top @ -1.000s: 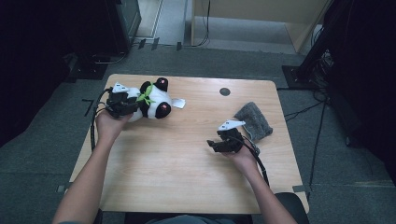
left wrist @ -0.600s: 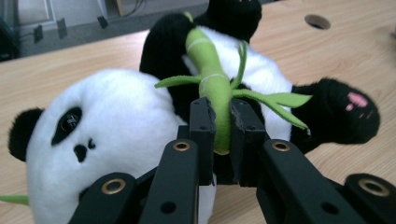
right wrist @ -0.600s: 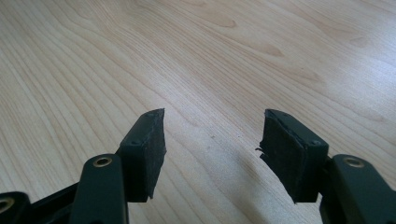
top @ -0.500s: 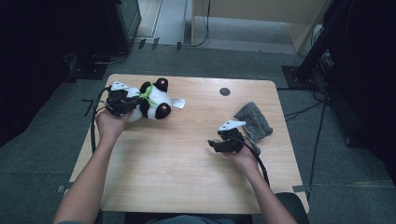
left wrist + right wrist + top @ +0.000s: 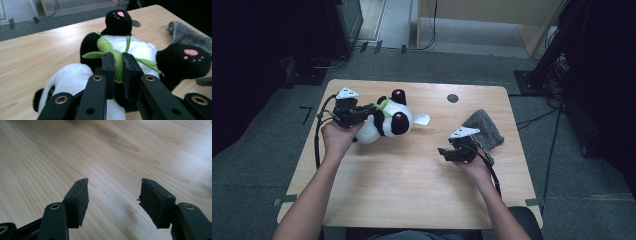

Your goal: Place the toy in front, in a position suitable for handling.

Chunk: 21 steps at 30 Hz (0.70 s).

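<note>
A black-and-white plush panda (image 5: 389, 122) lies on its back on the wooden table (image 5: 412, 190) at the far left. It has a green bamboo sprig (image 5: 105, 45) on its chest. My left gripper (image 5: 371, 107) is shut on that sprig, and in the left gripper view its jaws (image 5: 118, 61) pinch the green stalk between the pads. My right gripper (image 5: 443, 151) rests low over bare wood at the right. It is open with nothing between its fingers (image 5: 113, 195).
A grey fuzzy cloth (image 5: 484, 132) lies crumpled at the right edge, just behind my right hand, and appears beyond the panda's foot (image 5: 187, 37). A small dark round spot (image 5: 452, 98) marks the table's far side. Cables trail from both grippers.
My left gripper has shifted slightly right and toward the near side, and the panda has come along with it. The right gripper has stayed put.
</note>
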Available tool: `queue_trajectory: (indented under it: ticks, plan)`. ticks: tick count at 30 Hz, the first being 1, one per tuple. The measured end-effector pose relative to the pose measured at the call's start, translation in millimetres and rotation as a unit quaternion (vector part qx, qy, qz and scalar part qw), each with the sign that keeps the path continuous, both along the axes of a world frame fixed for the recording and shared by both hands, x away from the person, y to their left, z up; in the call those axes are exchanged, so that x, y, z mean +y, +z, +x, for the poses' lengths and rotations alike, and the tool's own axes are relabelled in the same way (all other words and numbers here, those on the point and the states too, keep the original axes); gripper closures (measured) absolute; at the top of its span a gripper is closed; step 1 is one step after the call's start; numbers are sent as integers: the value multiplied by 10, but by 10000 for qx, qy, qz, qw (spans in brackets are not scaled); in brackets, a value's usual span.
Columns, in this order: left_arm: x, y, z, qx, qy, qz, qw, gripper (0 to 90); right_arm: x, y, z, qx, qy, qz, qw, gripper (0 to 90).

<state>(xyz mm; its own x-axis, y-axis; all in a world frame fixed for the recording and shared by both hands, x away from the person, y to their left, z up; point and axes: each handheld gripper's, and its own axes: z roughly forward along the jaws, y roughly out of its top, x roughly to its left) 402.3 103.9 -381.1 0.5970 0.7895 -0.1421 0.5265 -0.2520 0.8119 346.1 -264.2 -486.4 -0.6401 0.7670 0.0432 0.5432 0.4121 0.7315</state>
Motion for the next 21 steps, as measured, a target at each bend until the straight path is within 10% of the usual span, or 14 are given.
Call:
queue_trajectory:
  ticks: [21]
  plan:
    - [-613,-92,-405,141,-530,-27,9985,814,-222,121,-19,-223,-472,123,9986,401]
